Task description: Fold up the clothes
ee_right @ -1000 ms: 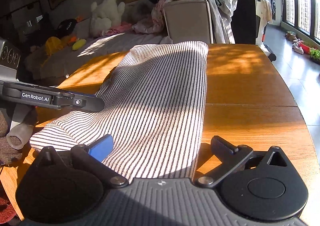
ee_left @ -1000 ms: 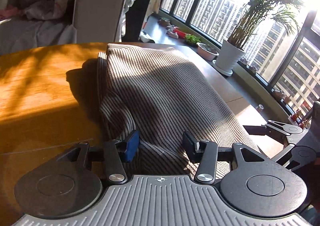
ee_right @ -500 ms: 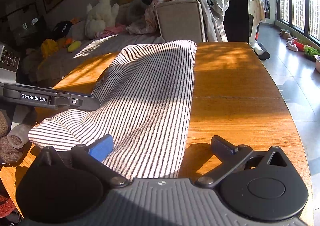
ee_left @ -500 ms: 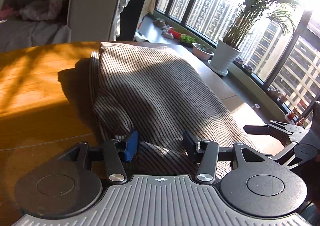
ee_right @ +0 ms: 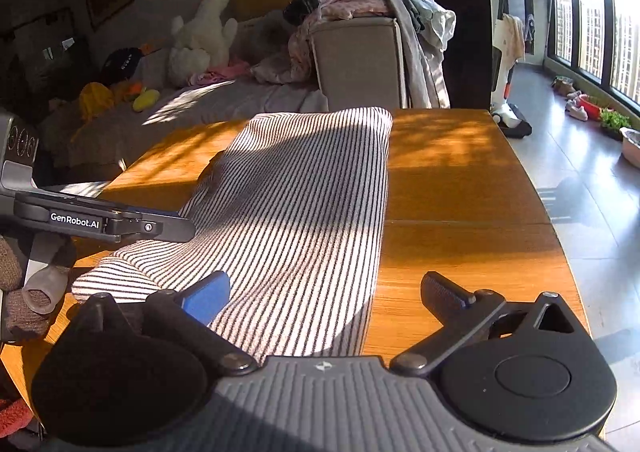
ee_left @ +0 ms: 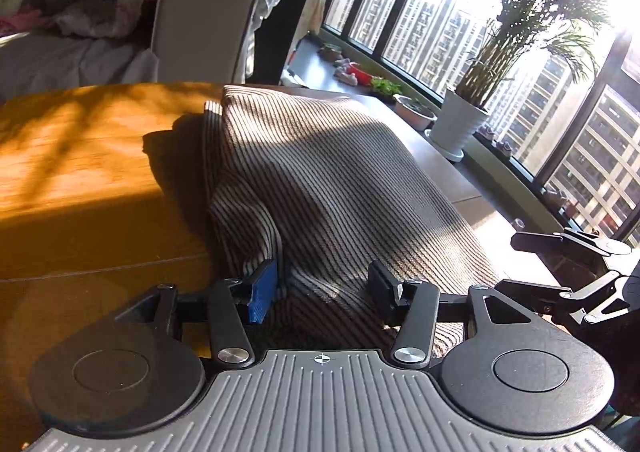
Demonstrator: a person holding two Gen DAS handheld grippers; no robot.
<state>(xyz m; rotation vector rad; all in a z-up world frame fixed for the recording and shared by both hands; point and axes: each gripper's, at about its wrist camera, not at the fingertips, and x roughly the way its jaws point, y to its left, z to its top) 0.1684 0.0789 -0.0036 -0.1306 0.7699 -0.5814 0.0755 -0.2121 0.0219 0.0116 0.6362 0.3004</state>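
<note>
- A striped garment (ee_right: 304,220), with thin dark and light lines, lies lengthwise on a wooden table (ee_right: 460,188), its far end reaching close to the table's far edge.
- Bands of sunlight and shadow cross both cloth and wood.
- In the left wrist view the garment (ee_left: 320,180) looks folded along its left side, with a narrow doubled edge showing there and a raised crease running toward the near end.
- The left gripper (ee_left: 322,288) sits low over the near end of the garment; its jaws stand partly apart, with a hump of cloth rising between them.
- Its blue pad (ee_left: 262,290) sits right against the fold of cloth, while the black pad (ee_left: 380,288) rests at the cloth's surface; the pads do not visibly pinch it.
- The right gripper (ee_right: 324,296) has its jaws spread wide: the blue pad (ee_right: 206,302) lies over the garment's near part, the black finger (ee_right: 444,294) over bare wood beside the cloth's right edge.
- The right edge of the garment runs straight between those two fingers.
- Beyond the table stand a sofa (ee_right: 356,56) heaped with clothes, a white plush toy (ee_right: 200,36) and, by the windows, a potted plant (ee_left: 480,92).
</note>
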